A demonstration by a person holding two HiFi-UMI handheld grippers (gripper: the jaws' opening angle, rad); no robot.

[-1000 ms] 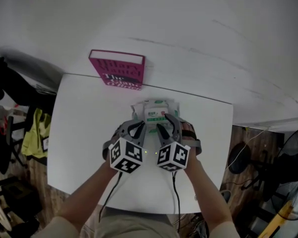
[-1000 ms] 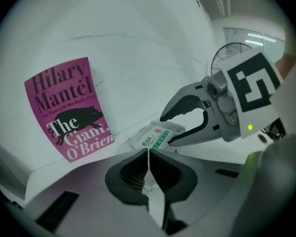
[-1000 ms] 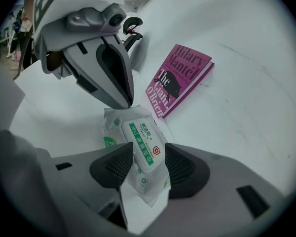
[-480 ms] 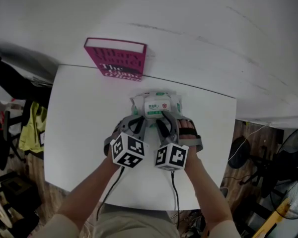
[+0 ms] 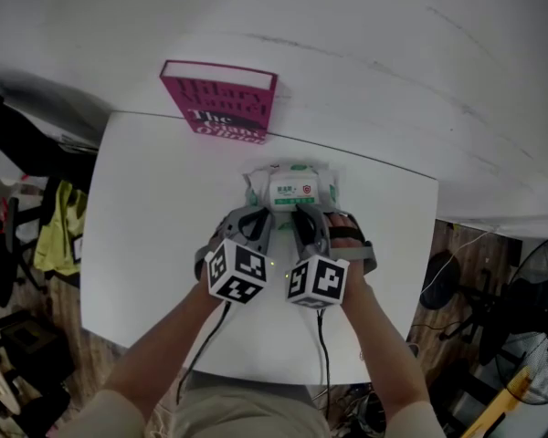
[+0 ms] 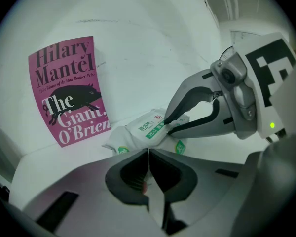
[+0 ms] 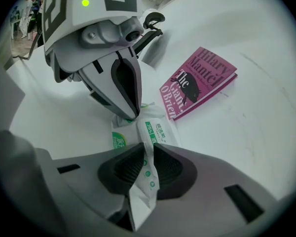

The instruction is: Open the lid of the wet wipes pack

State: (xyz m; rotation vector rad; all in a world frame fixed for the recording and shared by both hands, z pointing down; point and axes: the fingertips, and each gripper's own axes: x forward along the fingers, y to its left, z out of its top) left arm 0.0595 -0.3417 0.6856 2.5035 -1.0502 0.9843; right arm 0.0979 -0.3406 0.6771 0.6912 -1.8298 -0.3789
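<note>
The wet wipes pack (image 5: 292, 188) lies on the table (image 5: 164, 235), before and right of the book (image 5: 221, 104) against the wall (image 5: 393, 71).

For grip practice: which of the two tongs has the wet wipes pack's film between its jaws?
The right tongs: they have just closed on printed film of the white plastic wet wipes pack. The left tongs' jaws meet, showing none.

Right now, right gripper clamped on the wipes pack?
Yes, the right gripper, whose jaws have just been closing, pinches a white flap of the wet wipes pack.
</note>
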